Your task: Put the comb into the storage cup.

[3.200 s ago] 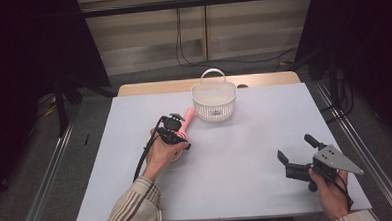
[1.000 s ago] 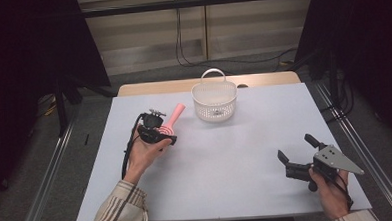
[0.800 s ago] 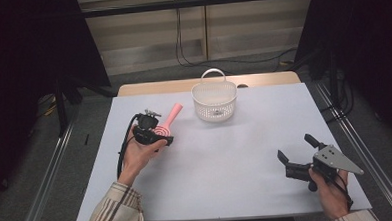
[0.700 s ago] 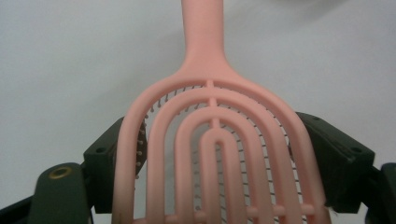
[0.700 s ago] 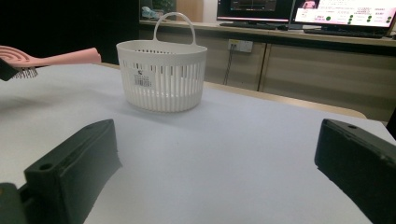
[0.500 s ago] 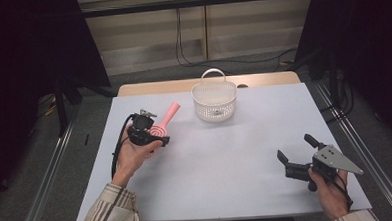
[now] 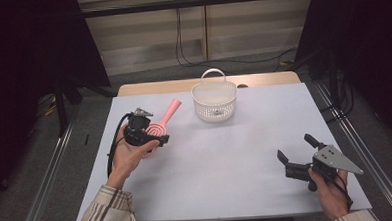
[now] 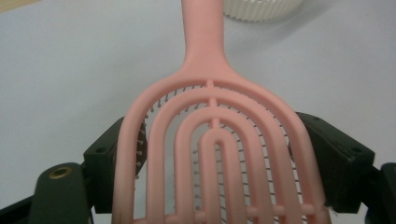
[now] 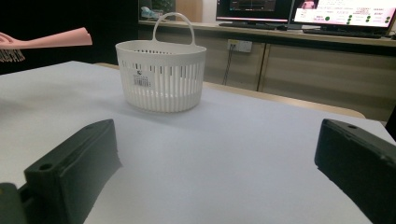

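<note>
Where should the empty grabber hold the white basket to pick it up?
Probably by the arched handle, coming straight down from above. The white basket stands upright with that thin handle raised over its open top, and its round body looks too wide for the right gripper, whose jaws stand open.

Overhead light falls evenly on the white table (image 7: 226, 159); its surroundings stay dark. Shadows are soft and short. The left gripper view renders the pink hairbrush (image 8: 215, 154) slightly soft, its background blurred. The right gripper view blurs its near jaws; monitors (image 9: 345, 14) glare.
</note>
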Available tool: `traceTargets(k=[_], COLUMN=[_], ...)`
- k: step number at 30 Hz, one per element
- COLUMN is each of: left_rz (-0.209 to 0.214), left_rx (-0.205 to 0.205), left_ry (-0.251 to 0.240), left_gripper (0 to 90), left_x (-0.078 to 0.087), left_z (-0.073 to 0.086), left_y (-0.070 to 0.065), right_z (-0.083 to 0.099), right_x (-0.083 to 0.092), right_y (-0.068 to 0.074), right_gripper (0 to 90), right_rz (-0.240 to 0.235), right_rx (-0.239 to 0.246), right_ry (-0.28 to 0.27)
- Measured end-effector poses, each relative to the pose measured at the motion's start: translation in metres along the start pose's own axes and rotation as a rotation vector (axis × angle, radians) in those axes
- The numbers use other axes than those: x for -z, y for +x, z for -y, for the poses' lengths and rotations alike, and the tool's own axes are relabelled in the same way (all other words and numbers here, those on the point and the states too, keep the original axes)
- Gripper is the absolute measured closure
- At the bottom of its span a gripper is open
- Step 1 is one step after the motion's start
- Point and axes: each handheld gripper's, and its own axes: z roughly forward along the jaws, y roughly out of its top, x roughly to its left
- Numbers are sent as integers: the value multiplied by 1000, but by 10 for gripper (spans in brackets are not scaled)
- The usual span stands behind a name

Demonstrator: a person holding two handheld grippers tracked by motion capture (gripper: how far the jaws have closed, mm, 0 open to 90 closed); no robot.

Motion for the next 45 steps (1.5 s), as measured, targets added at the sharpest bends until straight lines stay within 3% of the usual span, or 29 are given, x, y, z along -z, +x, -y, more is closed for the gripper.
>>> traceTargets(k=[7,12,19,39,45], left_rz=[36,29,79,185,207], left_rx=[-35,-34,-85,-186,-213], left_ry=[-11,-25,-37,-15,-3], left_gripper=[203,203,203,203,203], left_x=[5,8,13,2,-2], left_z=[-3,-4,-7,-17,-22], left_y=[-8,-11,-18,-47,-57], right_z=[0,0,0,-3,-7], right_x=[0,0,-1,-2,-4], right_y=[0,0,1,5,9], right_gripper=[0,0,0,0,0], right_rz=[-3,-4,-8,-45,-75], right_rx=[1,0,3,33,69], right_ry=[2,0,-3,2,8])
